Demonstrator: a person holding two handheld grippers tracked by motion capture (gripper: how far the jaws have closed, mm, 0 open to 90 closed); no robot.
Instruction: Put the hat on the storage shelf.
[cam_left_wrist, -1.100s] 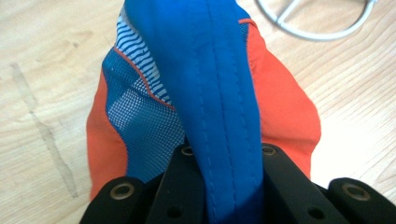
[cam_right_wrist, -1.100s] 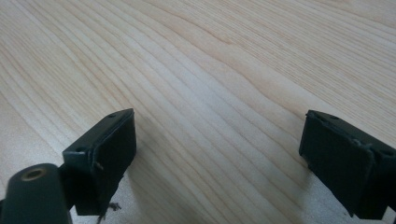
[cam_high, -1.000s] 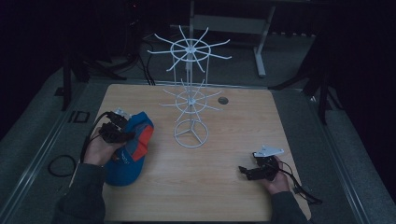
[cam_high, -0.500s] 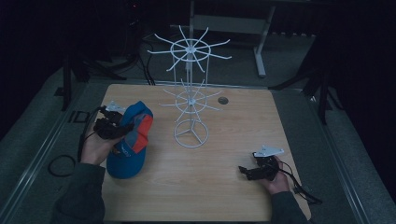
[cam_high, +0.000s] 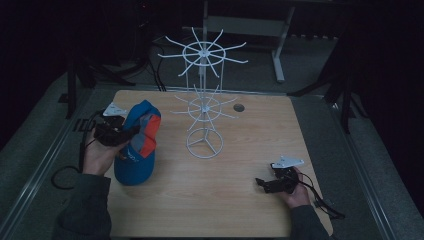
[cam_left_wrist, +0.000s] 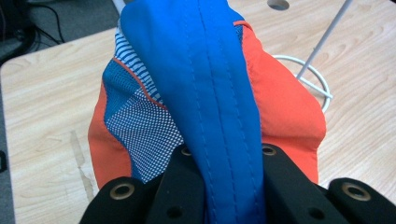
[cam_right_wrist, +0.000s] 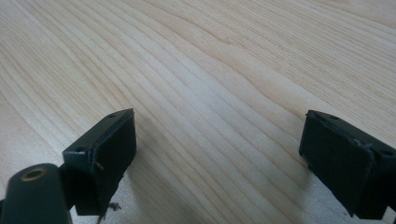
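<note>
A blue and orange cap (cam_high: 137, 145) hangs from my left gripper (cam_high: 125, 134) at the table's left side, its brim drooping toward the wood. In the left gripper view the jaws are shut on a fold of the cap's blue fabric (cam_left_wrist: 219, 112), with orange panels and a mesh patch spreading to either side. A white wire rack (cam_high: 202, 100) with two tiers of radiating arms stands at the table's middle, to the right of the cap. My right gripper (cam_high: 265, 184) rests low near the front right, open, with bare wood between its jaws (cam_right_wrist: 219, 154).
The wooden table (cam_high: 250, 125) has a round cable hole (cam_high: 239, 107) behind the rack. The rack's ring base (cam_high: 204, 145) sits on the wood. Dark floor, cables and metal stand legs surround the table.
My left gripper has lifted the cap and carried it a little up and toward the rack. The right gripper has stayed put.
</note>
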